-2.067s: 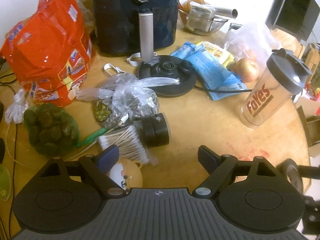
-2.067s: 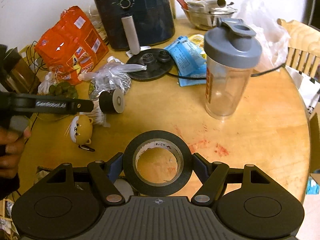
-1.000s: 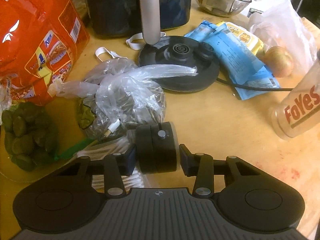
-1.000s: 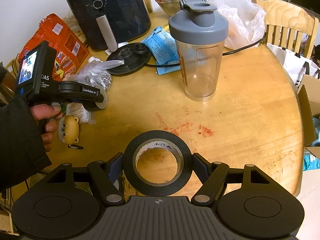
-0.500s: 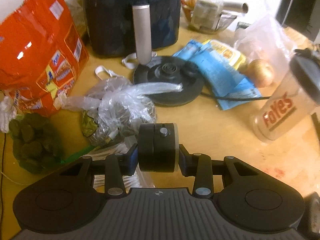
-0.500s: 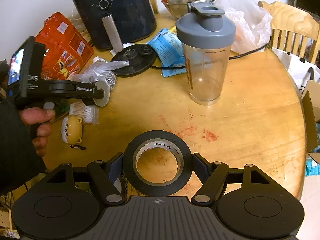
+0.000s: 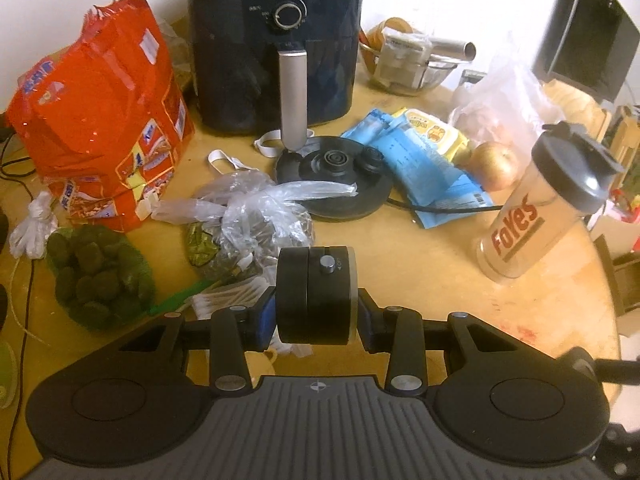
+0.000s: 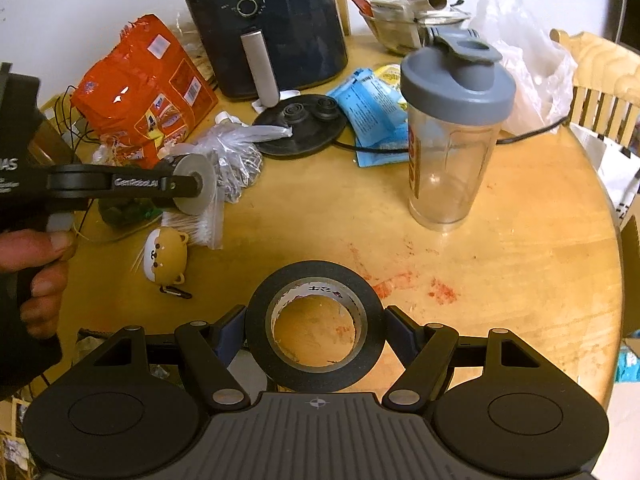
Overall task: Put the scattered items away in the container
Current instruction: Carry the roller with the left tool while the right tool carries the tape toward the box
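Left gripper [image 7: 316, 312] clamped on black puck-shaped device [image 7: 314, 294]; right gripper [image 8: 316, 330] clamped across black tape roll [image 8: 316, 324]. Both lifted clear of table [image 8: 500, 264], presumably for transfer to container.

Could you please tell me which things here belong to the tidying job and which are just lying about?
Job:
- black puck, shut in the left gripper
- tape roll, shut in the right gripper

Lying about:
- air fryer
- kettle base
- shaker bottle
- orange snack bag
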{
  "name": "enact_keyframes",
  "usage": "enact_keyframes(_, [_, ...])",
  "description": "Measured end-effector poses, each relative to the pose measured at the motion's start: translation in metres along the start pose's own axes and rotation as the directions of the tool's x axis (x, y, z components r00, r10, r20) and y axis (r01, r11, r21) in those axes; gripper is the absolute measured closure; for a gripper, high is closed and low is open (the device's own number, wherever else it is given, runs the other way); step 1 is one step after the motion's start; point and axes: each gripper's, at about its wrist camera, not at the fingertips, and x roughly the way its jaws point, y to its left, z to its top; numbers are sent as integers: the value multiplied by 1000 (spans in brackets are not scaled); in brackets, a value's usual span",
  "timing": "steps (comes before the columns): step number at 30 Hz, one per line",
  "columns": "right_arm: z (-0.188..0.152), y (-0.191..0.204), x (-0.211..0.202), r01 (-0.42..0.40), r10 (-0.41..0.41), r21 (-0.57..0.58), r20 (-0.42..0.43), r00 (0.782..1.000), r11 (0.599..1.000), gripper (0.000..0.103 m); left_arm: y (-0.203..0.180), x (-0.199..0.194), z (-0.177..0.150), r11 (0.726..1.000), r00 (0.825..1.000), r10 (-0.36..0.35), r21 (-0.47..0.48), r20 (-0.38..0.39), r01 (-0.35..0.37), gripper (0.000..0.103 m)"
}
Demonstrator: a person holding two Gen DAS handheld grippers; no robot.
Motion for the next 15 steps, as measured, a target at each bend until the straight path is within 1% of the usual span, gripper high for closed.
enact_keyframes(8, [4, 10, -7, 35, -33, -55, 34, 999, 998, 28, 9, -30, -1, 999, 1000, -11, -31, 26, 12, 64])
enact_keyframes(15, [8, 20, -18, 39, -34, -81, 63, 997, 996, 28, 21, -62, -5, 998, 999, -18, -53, 47, 21, 64])
